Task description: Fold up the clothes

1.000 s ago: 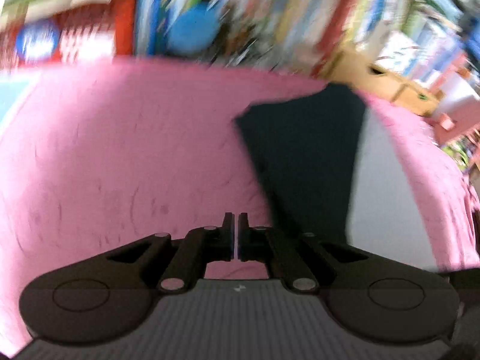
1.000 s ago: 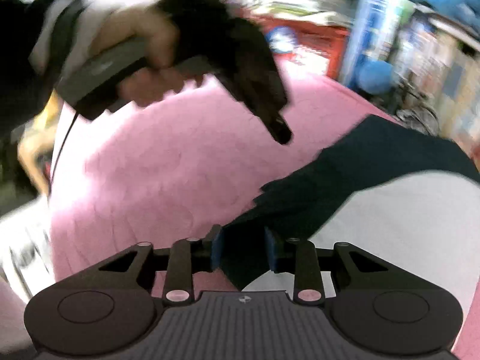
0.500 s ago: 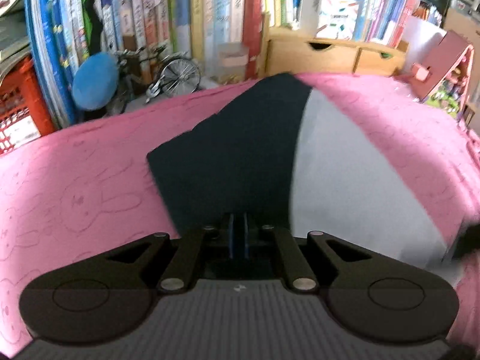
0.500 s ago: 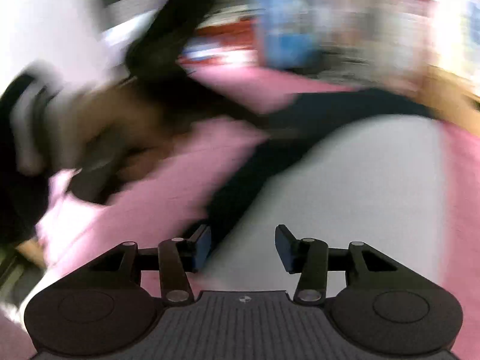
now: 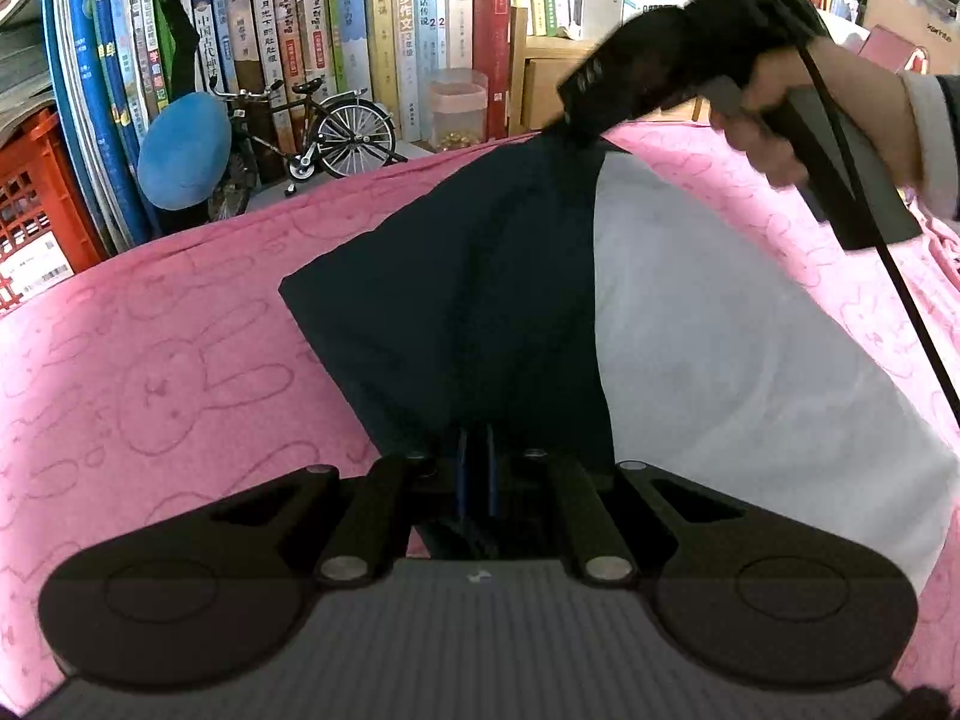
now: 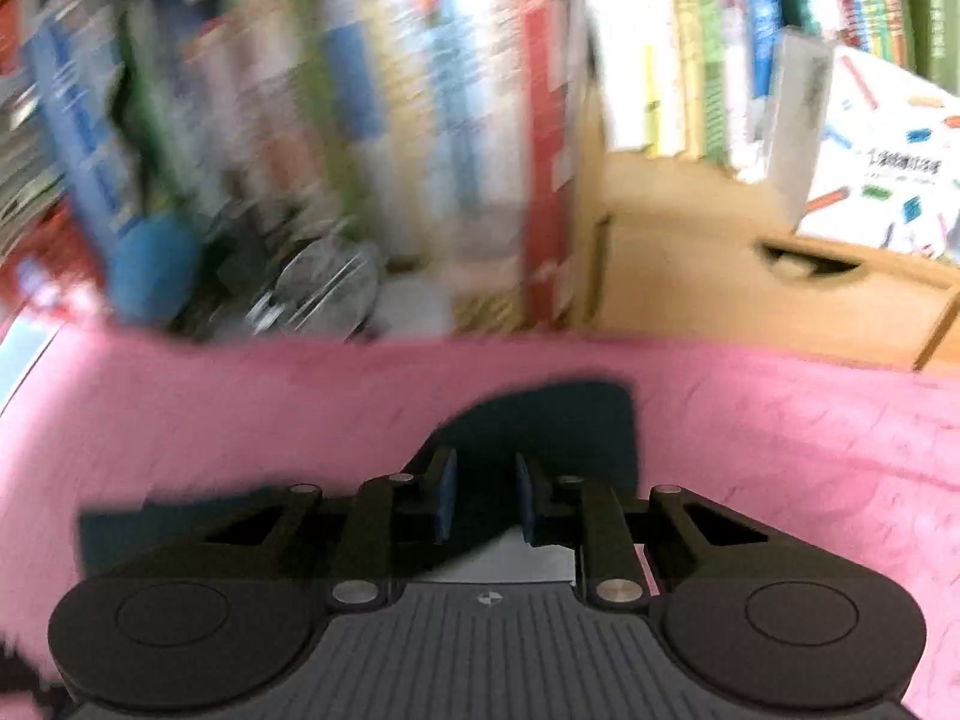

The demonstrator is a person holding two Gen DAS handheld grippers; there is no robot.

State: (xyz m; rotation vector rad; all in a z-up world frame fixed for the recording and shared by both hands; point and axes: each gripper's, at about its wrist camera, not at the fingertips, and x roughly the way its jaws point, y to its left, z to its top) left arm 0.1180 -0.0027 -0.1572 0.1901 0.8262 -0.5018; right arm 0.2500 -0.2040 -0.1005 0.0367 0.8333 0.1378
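A garment with a navy part (image 5: 468, 300) and a white part (image 5: 720, 360) lies flat on a pink rabbit-print cover (image 5: 168, 396). My left gripper (image 5: 477, 450) is shut on the near edge of the navy part. In the left wrist view, a hand (image 5: 774, 120) holds my right gripper (image 5: 660, 54), whose tip touches the garment's far navy corner. The blurred right wrist view shows the right gripper (image 6: 485, 498) with its jaws closing. Navy cloth (image 6: 552, 420) lies in the gap between them, and a strip of white (image 6: 510, 561) shows beneath.
Behind the pink cover stands a row of books (image 5: 360, 30), with a model bicycle (image 5: 324, 126), a blue round cushion (image 5: 183, 150) and a red crate (image 5: 30, 204) on the left. A wooden drawer box (image 6: 750, 294) sits at the back right.
My left gripper went from the bare pink cover onto the navy edge. The right gripper swung from the garment's near side to its far corner, and its jaws narrowed.
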